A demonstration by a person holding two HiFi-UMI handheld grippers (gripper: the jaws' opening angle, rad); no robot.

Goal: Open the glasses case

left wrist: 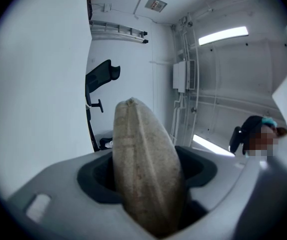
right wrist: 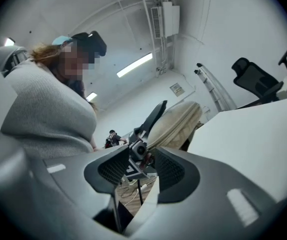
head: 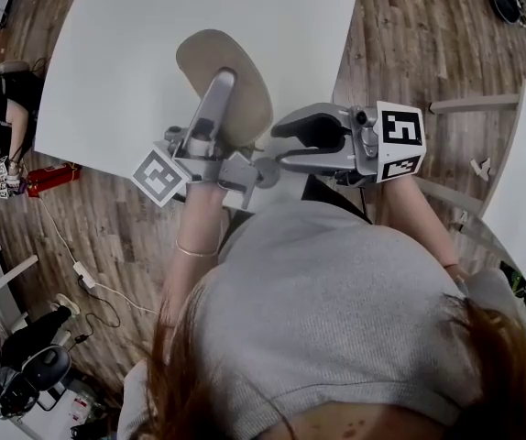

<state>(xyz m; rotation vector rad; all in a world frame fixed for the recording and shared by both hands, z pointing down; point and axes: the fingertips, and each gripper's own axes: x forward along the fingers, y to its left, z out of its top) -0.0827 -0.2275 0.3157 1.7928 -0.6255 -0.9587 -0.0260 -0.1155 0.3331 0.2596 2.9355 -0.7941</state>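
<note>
White worktop (head: 107, 81) — plain, squarish — stands on a wood-plank floor (head: 410, 44), where a cable (head: 61, 238) trails.

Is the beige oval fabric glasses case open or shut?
Shut. The beige oval fabric glasses case, clamped in the left gripper, shows both halves meeting along its edge seam.

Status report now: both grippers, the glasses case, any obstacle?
Left gripper shut on glasses case, over white table. Right gripper open, empty, beside it. Case looks closed. No obstacle seen.
</note>
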